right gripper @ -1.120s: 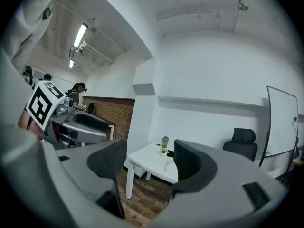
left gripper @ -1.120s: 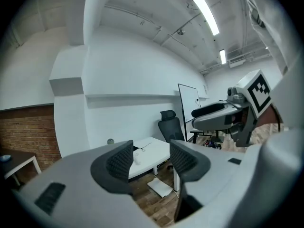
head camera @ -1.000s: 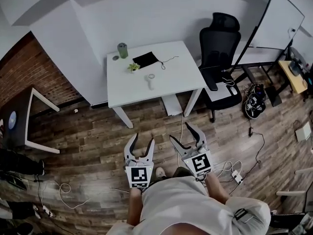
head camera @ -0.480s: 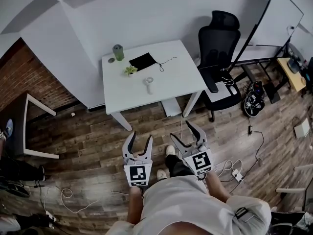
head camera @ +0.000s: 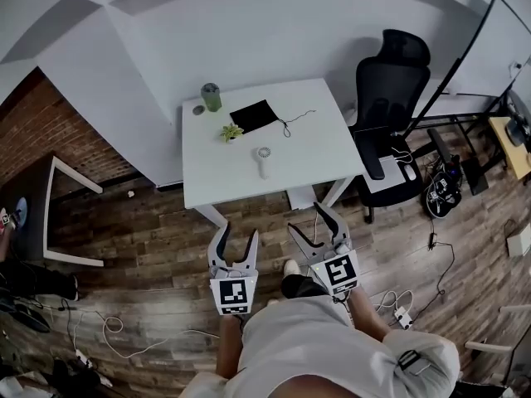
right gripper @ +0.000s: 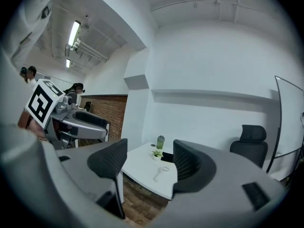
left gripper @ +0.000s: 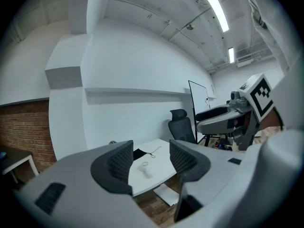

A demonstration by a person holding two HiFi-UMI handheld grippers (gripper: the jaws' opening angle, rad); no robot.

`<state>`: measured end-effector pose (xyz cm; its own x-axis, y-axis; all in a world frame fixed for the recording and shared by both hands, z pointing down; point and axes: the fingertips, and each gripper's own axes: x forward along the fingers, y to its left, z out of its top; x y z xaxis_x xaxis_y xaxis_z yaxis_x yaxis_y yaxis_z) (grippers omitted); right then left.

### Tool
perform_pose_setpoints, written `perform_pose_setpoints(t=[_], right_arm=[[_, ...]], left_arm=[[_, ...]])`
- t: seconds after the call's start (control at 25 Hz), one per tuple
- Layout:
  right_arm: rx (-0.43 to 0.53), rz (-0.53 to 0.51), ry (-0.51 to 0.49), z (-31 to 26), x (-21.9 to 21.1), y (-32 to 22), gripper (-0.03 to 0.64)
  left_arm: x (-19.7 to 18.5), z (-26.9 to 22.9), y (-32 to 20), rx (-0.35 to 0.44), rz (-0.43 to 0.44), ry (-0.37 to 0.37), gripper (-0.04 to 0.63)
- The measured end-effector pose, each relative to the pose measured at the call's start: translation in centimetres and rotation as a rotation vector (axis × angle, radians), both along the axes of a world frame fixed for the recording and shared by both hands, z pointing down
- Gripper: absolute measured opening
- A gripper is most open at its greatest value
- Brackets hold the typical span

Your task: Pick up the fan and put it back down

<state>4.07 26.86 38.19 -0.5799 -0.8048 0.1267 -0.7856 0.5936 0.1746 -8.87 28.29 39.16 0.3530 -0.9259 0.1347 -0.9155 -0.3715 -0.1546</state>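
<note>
A small white hand fan (head camera: 263,159) lies flat near the middle of the white table (head camera: 319,160). It also shows far off between the jaws in the left gripper view, fan (left gripper: 145,169), and in the right gripper view, fan (right gripper: 160,173). My left gripper (head camera: 236,243) and right gripper (head camera: 319,222) are held side by side over the wooden floor, short of the table's near edge, both pointing at it. Both stand open with nothing between their fingers. Each gripper sees the other: right gripper (left gripper: 223,120), left gripper (right gripper: 80,122).
On the table's far side stand a green cup (head camera: 211,96), a small plant (head camera: 230,131) and a black pad (head camera: 254,115) with a cord. A black office chair (head camera: 390,114) is right of the table, a whiteboard (head camera: 489,48) beyond. Cables and a power strip (head camera: 404,301) lie on the floor.
The table has come closer to both grippers and shifted slightly right in the head view. Both grippers stay open and side by side.
</note>
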Motion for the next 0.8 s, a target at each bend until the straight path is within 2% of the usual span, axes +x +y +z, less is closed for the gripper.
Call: perform_pose_setpoints(t=[0.36,0.8], right_arm=[[0.017,-0.028,-0.009,-0.7,2.5,-6.3,0.299],[-0.011,-0.052,-0.038,0.3,4.7,-11.0,0.295]], left_arm=[[2.6,-0.7,-6.5,0.014,-0.026,-0.014,0.235],[4.8,0.1,-10.2,-0.016,-0.061,-0.034,0.235]])
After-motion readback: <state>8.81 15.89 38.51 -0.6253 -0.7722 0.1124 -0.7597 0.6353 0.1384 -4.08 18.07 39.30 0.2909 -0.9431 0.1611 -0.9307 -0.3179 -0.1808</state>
